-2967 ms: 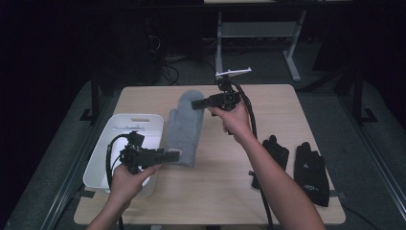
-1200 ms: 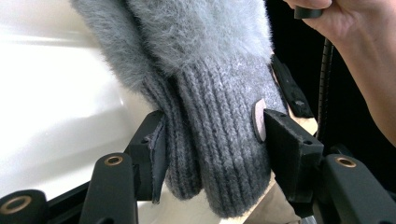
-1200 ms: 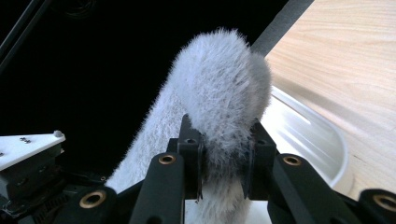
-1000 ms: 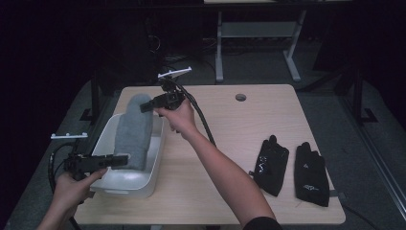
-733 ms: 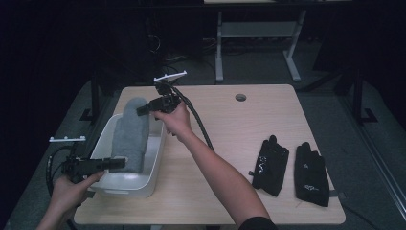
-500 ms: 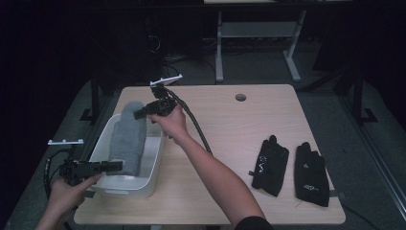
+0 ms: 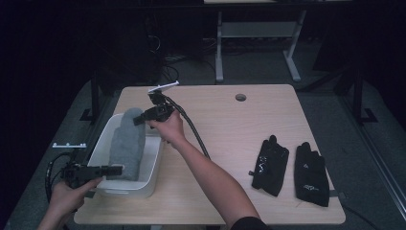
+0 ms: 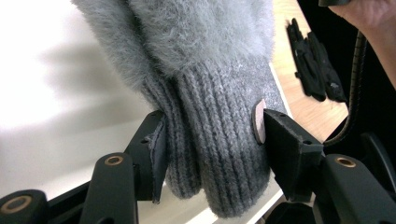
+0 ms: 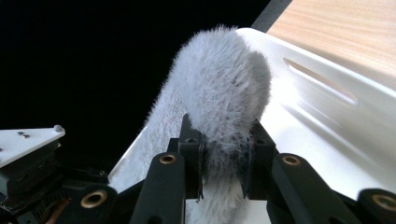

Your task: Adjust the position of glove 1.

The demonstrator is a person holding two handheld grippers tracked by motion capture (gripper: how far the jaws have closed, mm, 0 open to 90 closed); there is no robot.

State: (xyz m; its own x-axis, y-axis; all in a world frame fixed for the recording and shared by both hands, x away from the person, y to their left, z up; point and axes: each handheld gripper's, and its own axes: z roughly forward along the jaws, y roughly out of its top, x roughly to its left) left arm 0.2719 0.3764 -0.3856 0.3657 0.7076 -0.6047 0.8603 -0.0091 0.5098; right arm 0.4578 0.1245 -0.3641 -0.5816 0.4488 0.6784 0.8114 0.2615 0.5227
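Note:
A grey fuzzy mitten [image 7: 127,143] with a ribbed cuff lies lengthwise in the white bin [image 7: 151,175] at the table's left. My right gripper [image 7: 140,120] is shut on its fuzzy far end over the bin's back rim; in the right gripper view the jaws [image 9: 223,140] pinch the fluffy tip [image 9: 219,79]. My left gripper [image 7: 115,169] holds the near end at the bin's front left. In the left gripper view its pads [image 8: 210,135] press both sides of the knitted cuff [image 8: 215,154], which hangs below them.
Two black gloves [image 7: 270,165] [image 7: 312,173] lie side by side at the table's right. A cable hole [image 7: 241,97] sits at the back. The right gripper's cable [image 7: 194,132] trails across the bare wooden tabletop [image 7: 230,134]. Dark floor surrounds the table.
Both grippers carried the stretched mitten from the table's middle leftward to the bin and lowered it inside. The left gripper moved off the table's left front corner.

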